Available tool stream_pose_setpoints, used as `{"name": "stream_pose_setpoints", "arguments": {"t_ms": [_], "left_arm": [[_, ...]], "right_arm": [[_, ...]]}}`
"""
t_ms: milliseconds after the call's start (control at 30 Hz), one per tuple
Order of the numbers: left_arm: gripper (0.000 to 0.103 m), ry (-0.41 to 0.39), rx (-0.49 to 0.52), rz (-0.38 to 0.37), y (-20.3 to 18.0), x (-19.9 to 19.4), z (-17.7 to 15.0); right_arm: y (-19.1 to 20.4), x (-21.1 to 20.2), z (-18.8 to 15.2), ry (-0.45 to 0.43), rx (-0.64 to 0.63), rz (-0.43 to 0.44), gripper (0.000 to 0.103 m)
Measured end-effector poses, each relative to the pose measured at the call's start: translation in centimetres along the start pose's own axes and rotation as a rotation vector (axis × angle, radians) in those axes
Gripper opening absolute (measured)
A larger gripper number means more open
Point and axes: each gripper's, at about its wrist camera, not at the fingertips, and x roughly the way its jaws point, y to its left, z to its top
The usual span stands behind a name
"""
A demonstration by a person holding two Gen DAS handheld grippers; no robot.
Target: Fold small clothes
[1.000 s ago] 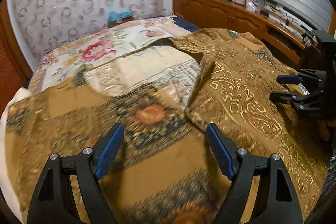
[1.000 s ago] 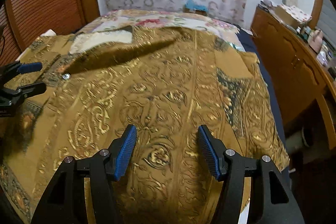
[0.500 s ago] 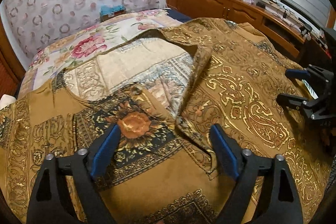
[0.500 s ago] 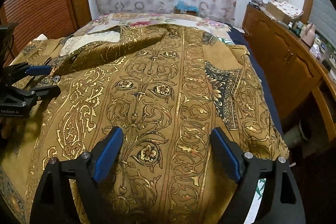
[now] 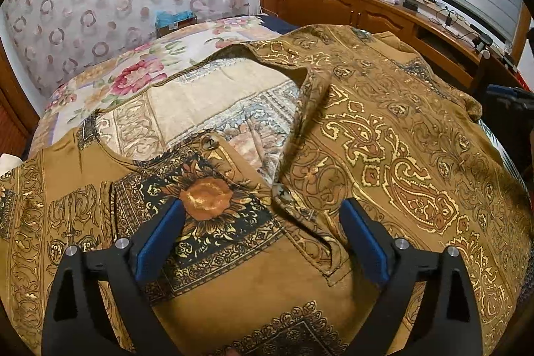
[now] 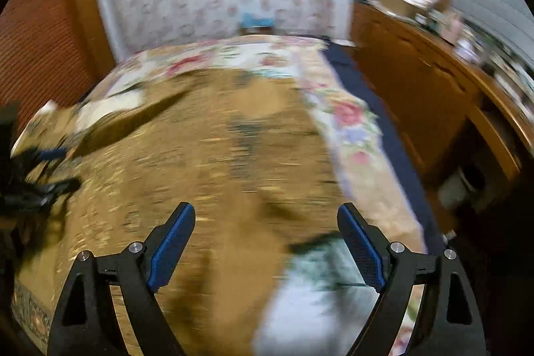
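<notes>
Two hand-held grippers, both with jaws spread wide and nothing pinched. My left hand-held gripper point(image 5: 262, 234) angles down over the brown patterned shirt point(image 5: 383, 155), its blue pads point(image 5: 160, 236) apart on either side of the button placket; its jaws have just been opening further, with only loose cloth below them, not pressed. One button point(image 5: 279, 192) sits near 12 o'clock from the jaw gap, another button point(image 5: 210, 143) further up toward 11 o'clock.

My right hand-held gripper point(image 6: 265, 242) also tilts downward, over the shirt's edge toward 3 o'clock, where the floral bedspread point(image 6: 350, 119) shows; that view is heavily blurred. Its jaws opened during the last second and hold nothing. In the left view it is only a dark shape at the 3 o'clock edge.

The shirt lies spread on the bed, its front open, pale inner side showing toward 12 o'clock. A wooden counter point(image 5: 350, 9) with clutter runs along at 1 o'clock. I can read no writing or label anywhere.
</notes>
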Motion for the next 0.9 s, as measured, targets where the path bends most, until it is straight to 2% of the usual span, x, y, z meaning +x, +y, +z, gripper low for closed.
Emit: {"name": "stream_pose_setpoints", "arguments": {"t_ms": [100,167,233,500,600,633,667,733,800,900], "left_arm": [[0.095,-0.003,-0.002,0.002,-0.1,0.0,-0.2],[0.095,-0.002,-0.002,0.0,-0.2,0.0,-0.2],[0.103,0.01,0.01,-0.013,-0.4,0.2,-0.3],[0.103,0.01,0.021,-0.012,-0.7,0.2,-0.4],[0.103,0.01,0.021,-0.013,-0.8,0.2,-0.4],[0.103,0.009,0.02,-0.014,-0.7,0.2,-0.5],[0.103,0.008,0.021,-0.016,-0.7,0.1,-0.5],[0.103,0.005,0.015,-0.018,-0.5,-0.1,-0.5],[0.103,-0.026,-0.008,-0.023,0.0,-0.8,-0.4],[0.103,-0.112,-0.041,-0.024,0.5,-2.8,0.0]], "right_arm": [[-3.0,0.7,0.0,0.018,0.059,-0.037,0.088],[-4.4,1.5,-0.2,0.034,0.118,-0.006,0.087],[-5.3,2.3,-0.4,0.056,0.168,0.017,0.087],[-7.6,5.0,-0.1,0.133,0.282,0.115,0.082],[-8.5,5.7,0.3,0.153,0.31,0.153,0.071],[-8.8,5.6,0.5,0.147,0.314,0.163,0.062],[-8.8,5.3,0.7,0.14,0.313,0.164,0.057],[-8.9,4.7,1.3,0.127,0.29,0.146,0.032],[-8.1,4.4,1.4,0.112,0.264,0.135,0.021],[-6.7,3.2,2.3,0.058,0.183,0.077,0.014]]}}
